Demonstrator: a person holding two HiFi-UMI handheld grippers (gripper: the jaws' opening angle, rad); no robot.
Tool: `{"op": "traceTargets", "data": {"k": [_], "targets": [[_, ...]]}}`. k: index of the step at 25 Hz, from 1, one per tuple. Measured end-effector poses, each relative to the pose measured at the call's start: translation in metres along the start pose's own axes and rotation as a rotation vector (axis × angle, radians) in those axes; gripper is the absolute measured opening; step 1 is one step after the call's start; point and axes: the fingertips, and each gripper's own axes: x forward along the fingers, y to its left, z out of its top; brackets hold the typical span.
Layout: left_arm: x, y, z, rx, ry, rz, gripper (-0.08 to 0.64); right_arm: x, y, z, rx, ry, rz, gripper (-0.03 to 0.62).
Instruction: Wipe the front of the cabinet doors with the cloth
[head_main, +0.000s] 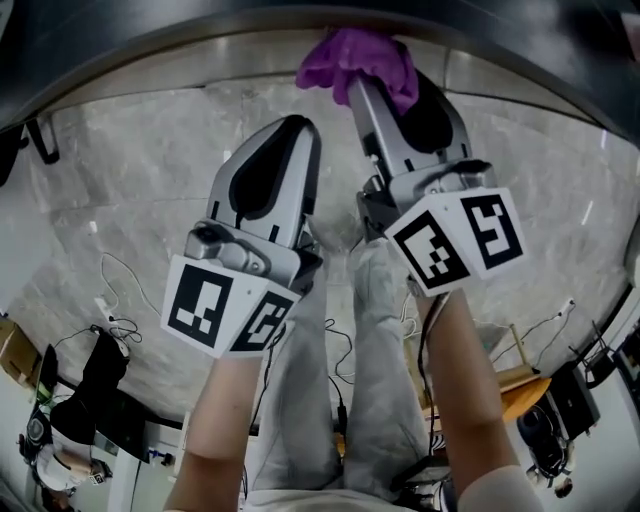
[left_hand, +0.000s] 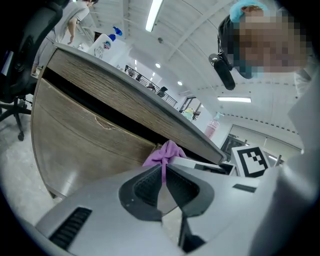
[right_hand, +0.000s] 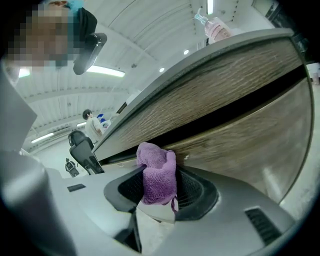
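While right hand-held gripper (right_hand: 160, 172) clamps cloth (right_hand: 156, 159), long axis toward cabinet door (right_hand: 240, 145) | left hand-held gripper (left_hand: 163, 171) closed

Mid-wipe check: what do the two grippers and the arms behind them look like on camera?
The left gripper and the right gripper both have smooth light-grey shells, with black ribbed pads set inside the jaws. Each carries a white cube printed with black square markers: the left cube and the right cube. No cable shows on either. The forearms are bare, with no sleeve over them.
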Motion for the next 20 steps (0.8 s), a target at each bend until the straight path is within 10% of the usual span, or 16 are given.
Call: {"op": "traceTargets", "data": {"k": [20], "targets": [[0.040, -0.064, -0.043, 0.045, 0.102, -0.109, 0.029, -0.057, -0.096, 0.033, -0.014, -0.042, -0.117, 0.158]]}}
